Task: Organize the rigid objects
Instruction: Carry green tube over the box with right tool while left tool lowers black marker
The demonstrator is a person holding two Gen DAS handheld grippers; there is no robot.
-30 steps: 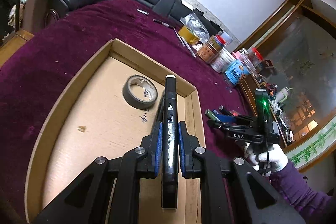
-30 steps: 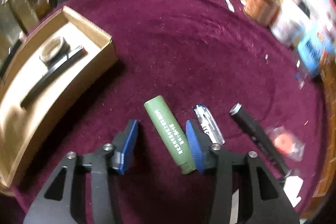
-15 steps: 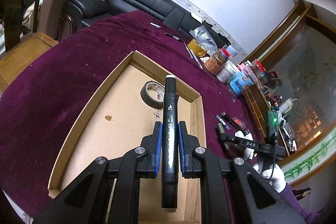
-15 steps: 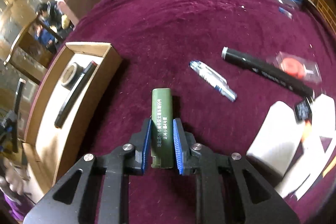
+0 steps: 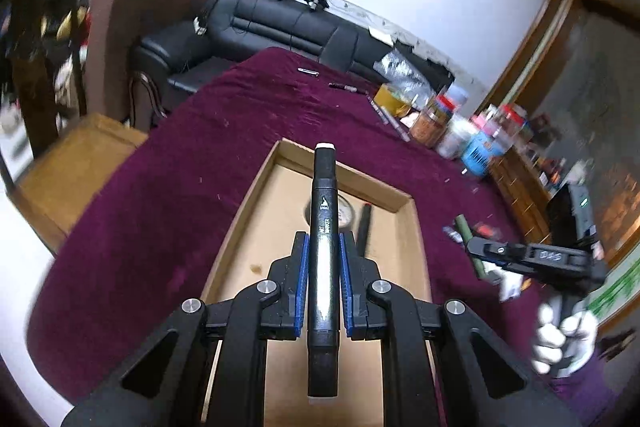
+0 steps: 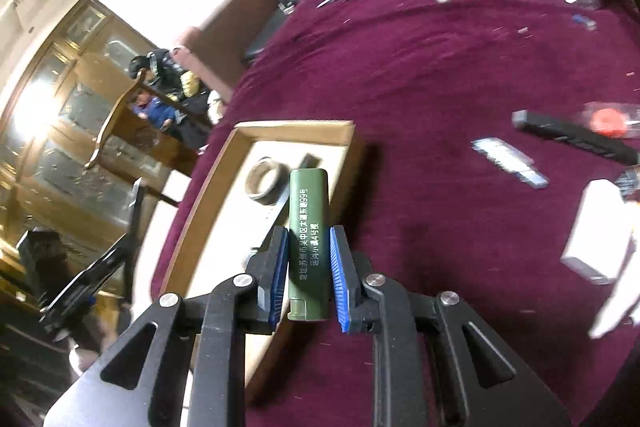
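Your left tool point(image 5: 323, 283) is clamped on a black art marker point(image 5: 324, 259), held above the cardboard tray point(image 5: 412, 227). Your right tool point(image 6: 308, 267) has just closed and now grips the green lighter point(image 6: 309, 239), lifted off the maroon table point(image 6: 440, 87) near the tray's right wall. Inside the tray lie a tape roll point(image 6: 265, 183) and another dark marker point(image 5: 363, 227). Lower each piece until it lies flat on bare cardboard beside these, not on top. Set one down first, so the tools don't meet over the tray, and part the pads only once the piece rests.
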